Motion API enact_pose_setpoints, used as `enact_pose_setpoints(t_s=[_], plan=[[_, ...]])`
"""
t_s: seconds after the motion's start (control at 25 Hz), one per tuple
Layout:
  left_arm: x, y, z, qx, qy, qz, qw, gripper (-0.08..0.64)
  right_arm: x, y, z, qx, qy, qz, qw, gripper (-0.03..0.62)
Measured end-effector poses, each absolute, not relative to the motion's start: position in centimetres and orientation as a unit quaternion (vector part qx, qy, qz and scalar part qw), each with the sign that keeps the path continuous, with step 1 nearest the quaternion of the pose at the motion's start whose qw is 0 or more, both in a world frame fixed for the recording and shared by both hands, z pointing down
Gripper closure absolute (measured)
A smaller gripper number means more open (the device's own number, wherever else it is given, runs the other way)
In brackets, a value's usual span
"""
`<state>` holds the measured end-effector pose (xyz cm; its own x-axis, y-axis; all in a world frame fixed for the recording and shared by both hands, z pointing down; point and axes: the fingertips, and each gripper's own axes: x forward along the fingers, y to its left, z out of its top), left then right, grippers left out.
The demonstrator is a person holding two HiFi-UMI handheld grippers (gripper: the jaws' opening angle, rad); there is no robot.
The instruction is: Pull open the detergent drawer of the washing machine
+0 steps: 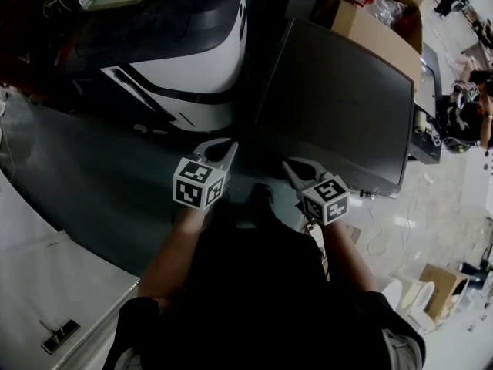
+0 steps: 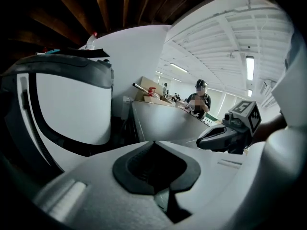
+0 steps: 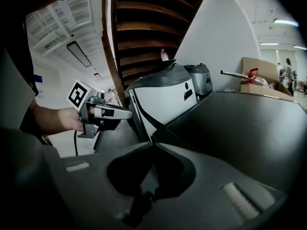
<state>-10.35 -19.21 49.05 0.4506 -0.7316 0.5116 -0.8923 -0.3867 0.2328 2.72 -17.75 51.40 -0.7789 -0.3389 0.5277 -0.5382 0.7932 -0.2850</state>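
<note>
While our left gripper (image 1: 226, 148) and right gripper (image 1: 290, 165) hang empty, fingers together, short of the washing machine (image 1: 192, 64), we judge reaching its drawer, fingers parted, comes next.

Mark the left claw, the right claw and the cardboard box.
left claw (image 1: 229, 148): head view, at its shut tips.
right claw (image 1: 287, 163): head view, at its shut tips.
cardboard box (image 1: 371, 32): head view, on its tan side wall.
</note>
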Motion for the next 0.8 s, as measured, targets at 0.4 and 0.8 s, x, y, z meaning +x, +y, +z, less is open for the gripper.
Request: enact_pose_setpoints(t_s=[0.4,0.8], plan=[[-12.2,-17.2,52.2,0.866,-0.395,0.18,0.247,0.548,-2.0,-15.3,53.0,0.318,-0.884,0.201,0.277,0.49],[-11.0,-18.1,55.0,0.877,-0.35,0.216,0.248,0.546,1.1,-15.3,55.3,0.374,-0.846,0.172,0.34,0.422]])
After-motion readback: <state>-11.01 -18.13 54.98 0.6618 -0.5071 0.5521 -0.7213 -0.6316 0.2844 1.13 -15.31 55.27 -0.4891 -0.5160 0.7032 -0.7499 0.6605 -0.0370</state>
